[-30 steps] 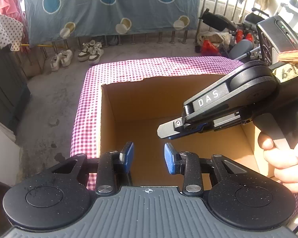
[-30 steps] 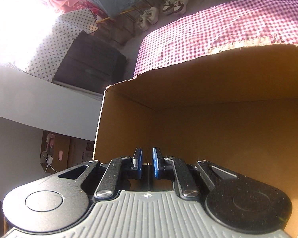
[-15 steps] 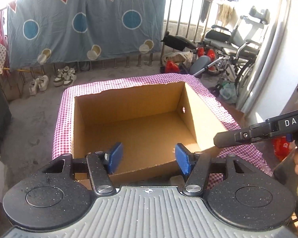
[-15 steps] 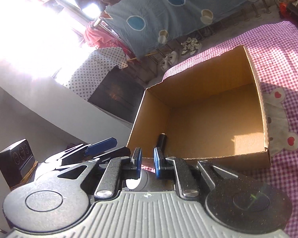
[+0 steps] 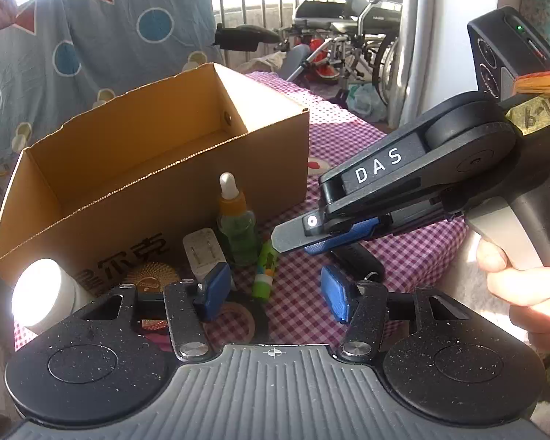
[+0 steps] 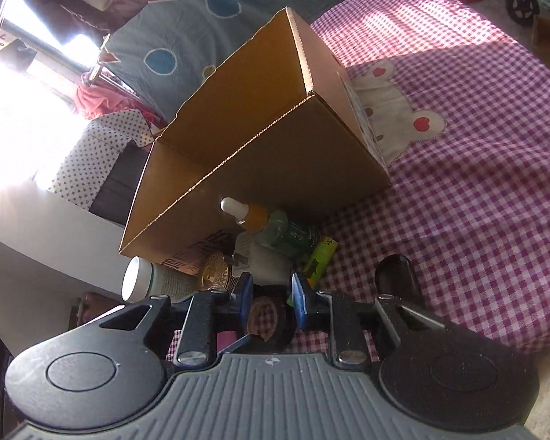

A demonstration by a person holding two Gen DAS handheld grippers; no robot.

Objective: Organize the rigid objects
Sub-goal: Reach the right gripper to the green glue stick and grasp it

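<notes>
Open cardboard box [image 5: 157, 168] stands on the purple checked cloth [image 6: 476, 168] of the counter; just in front of its near wall stand a green dropper bottle [image 5: 237, 227], a white plug adapter [image 5: 203, 253], a green marker [image 5: 266, 269], a gold disc [image 5: 152, 278] and a white jar [image 5: 44, 295]. Left tool [image 5: 275, 293] hangs above this group, fingers wide apart, nothing between them. Right tool [image 6: 271, 295] sits low beside a black roll of tape [image 6: 269, 321], fingers apart and gripping nothing.
</notes>
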